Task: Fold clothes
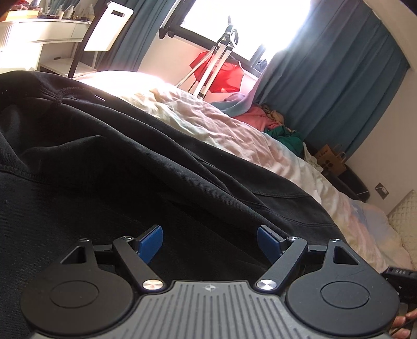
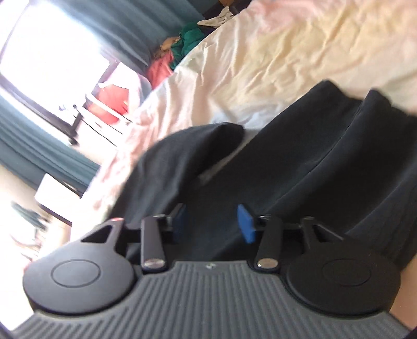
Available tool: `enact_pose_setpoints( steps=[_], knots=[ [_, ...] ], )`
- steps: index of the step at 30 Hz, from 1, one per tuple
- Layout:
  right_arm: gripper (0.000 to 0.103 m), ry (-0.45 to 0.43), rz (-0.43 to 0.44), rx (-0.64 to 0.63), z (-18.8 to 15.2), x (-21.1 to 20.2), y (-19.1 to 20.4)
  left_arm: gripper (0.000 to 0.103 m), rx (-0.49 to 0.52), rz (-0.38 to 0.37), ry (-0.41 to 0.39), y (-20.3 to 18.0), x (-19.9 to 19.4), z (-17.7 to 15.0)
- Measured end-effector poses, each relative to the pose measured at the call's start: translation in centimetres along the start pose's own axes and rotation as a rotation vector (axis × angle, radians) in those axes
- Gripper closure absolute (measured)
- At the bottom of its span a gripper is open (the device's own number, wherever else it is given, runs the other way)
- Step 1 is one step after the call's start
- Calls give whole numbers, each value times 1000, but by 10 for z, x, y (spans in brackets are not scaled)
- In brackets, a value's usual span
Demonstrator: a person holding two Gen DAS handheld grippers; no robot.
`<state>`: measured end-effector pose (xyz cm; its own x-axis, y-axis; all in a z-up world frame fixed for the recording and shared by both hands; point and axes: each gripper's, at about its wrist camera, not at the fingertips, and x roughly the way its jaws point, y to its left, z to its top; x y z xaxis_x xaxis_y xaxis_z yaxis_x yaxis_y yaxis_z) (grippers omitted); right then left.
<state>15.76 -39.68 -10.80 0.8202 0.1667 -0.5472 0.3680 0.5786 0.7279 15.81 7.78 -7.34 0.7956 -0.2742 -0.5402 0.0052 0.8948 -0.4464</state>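
Left wrist view: the black garment (image 1: 109,167) lies spread in heavy folds over the bed (image 1: 234,125), filling the frame from nine o'clock across the centre, with a drawstring knot (image 1: 56,100) showing near its upper edge at ten o'clock. The left gripper (image 1: 209,243) hangs low over this dark cloth, its blue-padded fingers (image 1: 151,243) spread wide apart with nothing pinched between them — released. Beyond the garment the pale, crumpled bedsheet (image 1: 299,167) runs from the centre toward four o'clock, where a quilted cream pillow (image 1: 404,216) sits at the frame's edge. At one o'clock a heap of pink and green clothes (image 1: 271,125) lies beside the bed against teal curtains (image 1: 338,86); a red cloth (image 1: 224,75) hangs by the bright window (image 1: 234,23) at twelve. A white desk (image 1: 44,31) stands at eleven o'clock. In the right wrist view, which is tilted and blurred, the same black garment (image 2: 312,161) fills the lower right, one folded end reaching toward twelve o'clock on the sheet (image 2: 273,57). The right gripper (image 2: 215,224) sits just over the cloth — its fingers (image 2: 246,225) stand apart, gripping nothing.
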Motion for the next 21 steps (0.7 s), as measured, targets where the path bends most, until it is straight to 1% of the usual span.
enact_pose_setpoints(
  steps=[1,4,7,9,14,16,19,20,21],
  knots=[
    [35,-6,59,75,2,6,-3,21,3,-2,-5,-2,-1,-1],
    [34,21,142,190,8,35,-6,21,9,2,-15,-5,0,-4],
    [34,32,191,315,25,71,-12,21,8,5,-14,-4,5,-7],
    [34,26,221,361,33,96,-15,21,-1,1,-9,-2,10,-9],
    [33,-17,263,419,54,152,-15,21,-53,-27,0,5,27,-8],
    [33,-68,241,440,64,167,-13,21,-60,-34,-2,7,32,-8],
    [34,-113,230,452,82,186,-7,21,-64,-46,-4,8,40,-7],
    [37,-120,239,446,90,192,-3,21,-62,-51,-3,8,42,-7],
    [50,-146,247,421,100,193,3,21,-60,-55,-3,7,45,-7]
  ],
)
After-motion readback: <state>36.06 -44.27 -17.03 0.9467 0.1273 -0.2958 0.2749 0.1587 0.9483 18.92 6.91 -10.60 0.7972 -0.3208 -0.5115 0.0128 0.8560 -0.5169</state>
